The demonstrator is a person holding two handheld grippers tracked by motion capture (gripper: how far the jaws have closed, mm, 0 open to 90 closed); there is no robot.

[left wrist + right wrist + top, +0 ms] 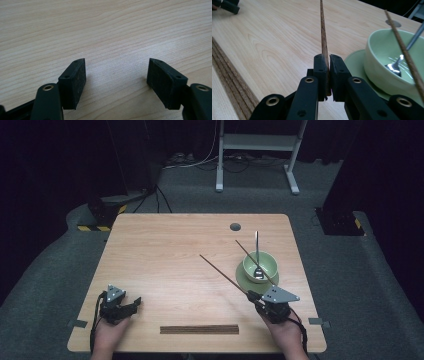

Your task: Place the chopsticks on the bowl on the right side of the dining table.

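My right gripper (329,75) clamps one chopstick (323,37) at frame centre, my left gripper (116,75) wide over bare table (105,30), no readable writing.

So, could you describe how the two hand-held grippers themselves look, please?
Both are black. The left hand-held gripper and the right hand-held gripper each carry a grey three-cornered plate with small holes on top, and a black cable trails from each. The jaws are flat rectangular black pads on black links with brass-coloured rivets. No sleeves are visible.
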